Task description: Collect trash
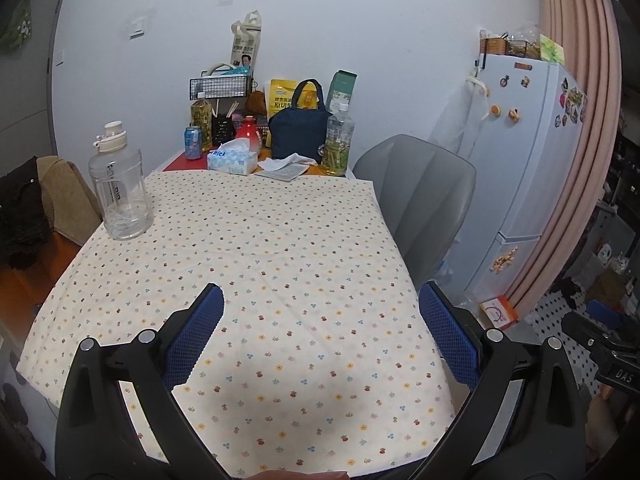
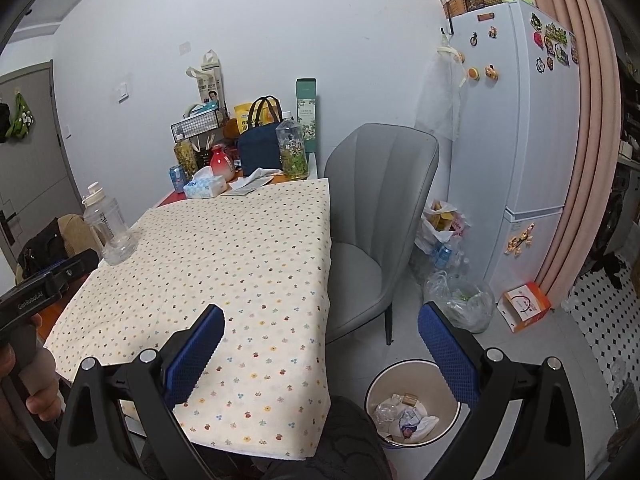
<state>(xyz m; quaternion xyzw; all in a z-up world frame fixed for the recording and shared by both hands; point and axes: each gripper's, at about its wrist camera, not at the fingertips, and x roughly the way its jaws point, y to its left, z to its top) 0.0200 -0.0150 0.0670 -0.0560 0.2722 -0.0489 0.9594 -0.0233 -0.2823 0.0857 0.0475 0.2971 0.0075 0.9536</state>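
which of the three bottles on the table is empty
The big clear bottle with the white flip cap, standing alone at the cloth's left edge. The two tea bottles at the back hold yellowish liquid.

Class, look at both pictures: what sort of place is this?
Probably a home kitchen-dining corner: a fridge covered in magnets, a cloth-covered table with a chair, and a waste bin on the floor.

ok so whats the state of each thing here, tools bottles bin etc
left tool: open, empty, over the tablecloth
right tool: open, empty
clear water bottle: upright, cap on, looks nearly empty
tissue box: open, tissue sticking out
tea bottle: upright, capped, partly full
can: upright
trash bin: uncovered, trash inside, on the floor
chair: empty
fridge: doors shut
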